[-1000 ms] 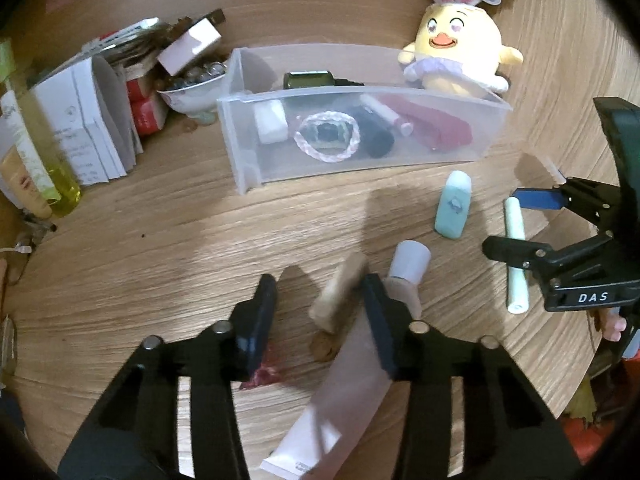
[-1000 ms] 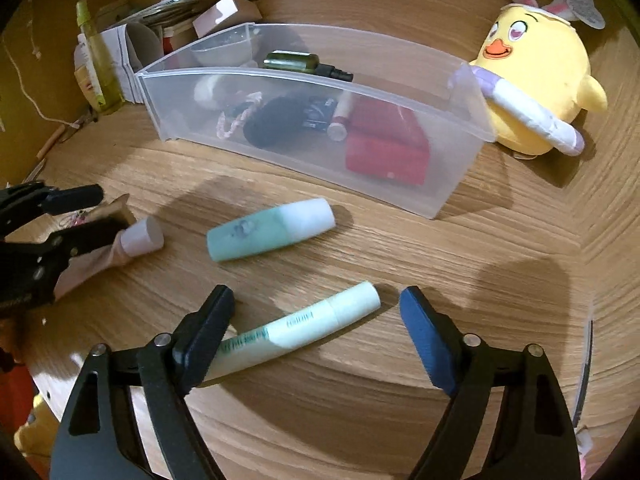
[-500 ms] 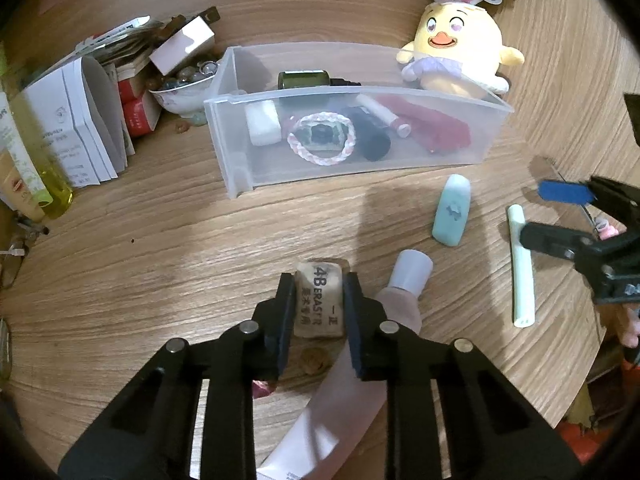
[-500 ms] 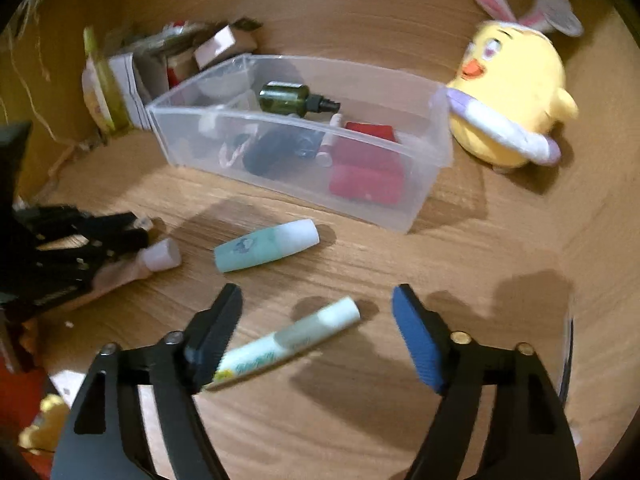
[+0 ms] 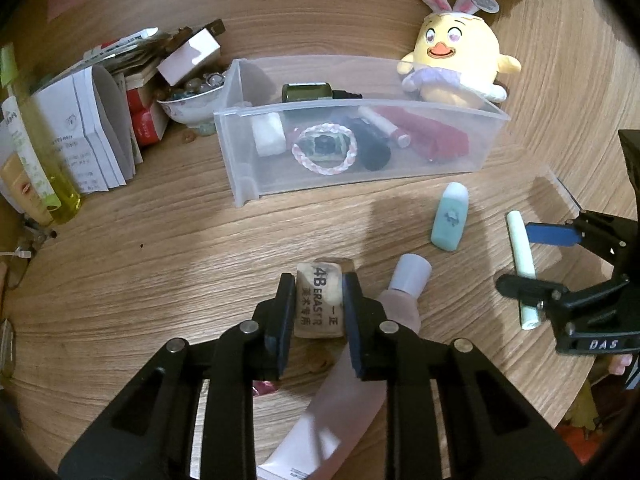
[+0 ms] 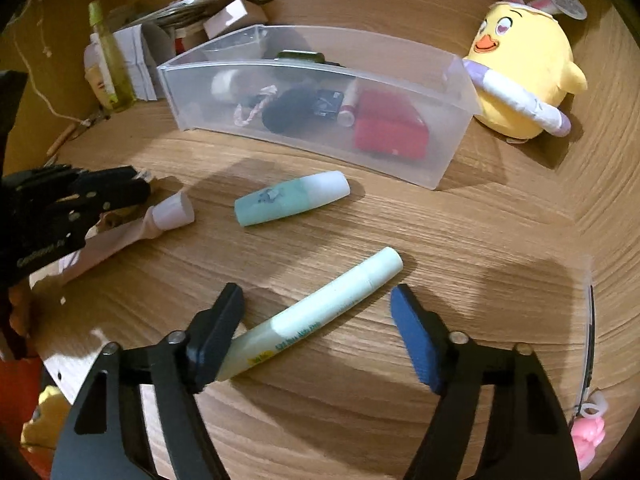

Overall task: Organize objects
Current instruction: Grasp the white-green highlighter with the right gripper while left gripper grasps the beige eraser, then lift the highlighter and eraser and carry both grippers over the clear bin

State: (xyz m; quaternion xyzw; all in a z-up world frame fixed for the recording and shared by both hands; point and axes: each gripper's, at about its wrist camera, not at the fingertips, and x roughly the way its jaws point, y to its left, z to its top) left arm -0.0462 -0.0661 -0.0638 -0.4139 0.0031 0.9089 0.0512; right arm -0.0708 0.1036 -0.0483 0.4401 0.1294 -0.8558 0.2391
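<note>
My left gripper (image 5: 319, 304) clamps a tan eraser (image 5: 319, 305) printed "4B ERASER", both pads flat against its sides, in front of the clear plastic bin (image 5: 240, 168). My right gripper (image 6: 316, 334) is narrowing around a pale green glue stick (image 6: 320, 314) that lies diagonally on the wooden table (image 6: 460, 232), in front of the bin and toward its right end. The left pad overlaps the stick's lower end; the blue right pad stands clear of it, so nothing is gripped there yet. Most of the stick's label cannot be read.

Between the 2 grippers, in front of the bin, a pink tube with a white cap (image 5: 402, 292) lies flat, its body partly hidden behind my left gripper's right finger and its tail cut off at the frame's bottom edge. A mint-green capped container (image 6: 290, 198) lies just in front of the bin.

Inside the bin, seen through its cloudy wall: a dark green bottle (image 5: 308, 92), a white block (image 5: 268, 134), a pink-and-white braided loop (image 5: 324, 150), a black cylinder (image 5: 372, 148) and a red case (image 5: 436, 140); finer details are blurred. A yellow chick plush with rabbit ears (image 5: 456, 64) sits behind the bin's right end. Left of the bin stand folded papers (image 5: 88, 132) and a yellow-green bottle (image 5: 36, 148), cropped by the fisheye rim.
</note>
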